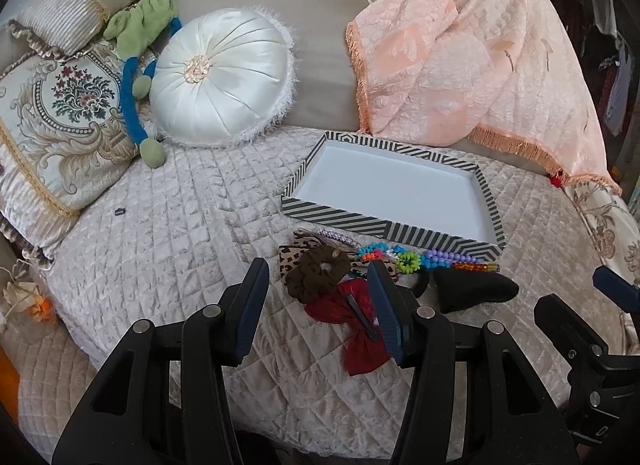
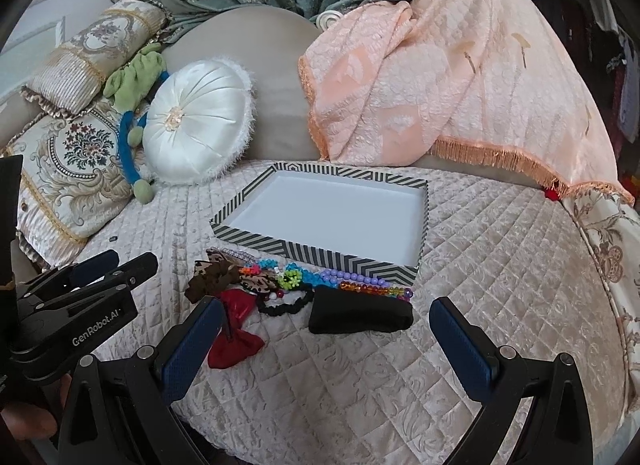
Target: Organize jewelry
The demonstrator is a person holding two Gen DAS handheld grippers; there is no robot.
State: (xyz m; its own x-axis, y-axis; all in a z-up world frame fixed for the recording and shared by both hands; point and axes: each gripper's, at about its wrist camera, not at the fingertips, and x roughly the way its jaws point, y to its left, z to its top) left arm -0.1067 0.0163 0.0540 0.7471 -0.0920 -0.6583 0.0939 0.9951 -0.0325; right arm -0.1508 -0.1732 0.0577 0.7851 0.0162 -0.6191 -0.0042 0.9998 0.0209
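- The left gripper [image 1: 318,289] hangs with its jaws spread and nothing between the pads, just above the near-left edge of the pile.
- The right gripper [image 2: 326,329] is spread wide too and empty, hovering near the pile's right end.
- Nearest the left gripper lie a brown scrunchie [image 1: 316,271] and a red bow [image 1: 352,325]. Both look soft and light; they should squash under the pads, so a pinch across a bunched fold ought to hold.
- The bow carries a dark clip [image 1: 362,315], likely the one stiff spot to grab.
- A black pouch [image 2: 360,315] lies near the right gripper: limp cloth, best taken at an edge or a raised fold.
- Just beyond are bead strings [image 2: 360,283], purple, amber and mixed colours. The beads look hard and smooth, so they may slip or trail; pinching across the strand, not on one bead, seems safer.
- A black band [image 2: 286,303] and a leopard bow [image 1: 294,255] overlap the rest, so one lift may drag neighbours along.
- Farther off, touching the pile, stands the striped tray [image 1: 384,223], empty.
- All rests on a quilted bed [image 1: 168,257], which gives under pressure.
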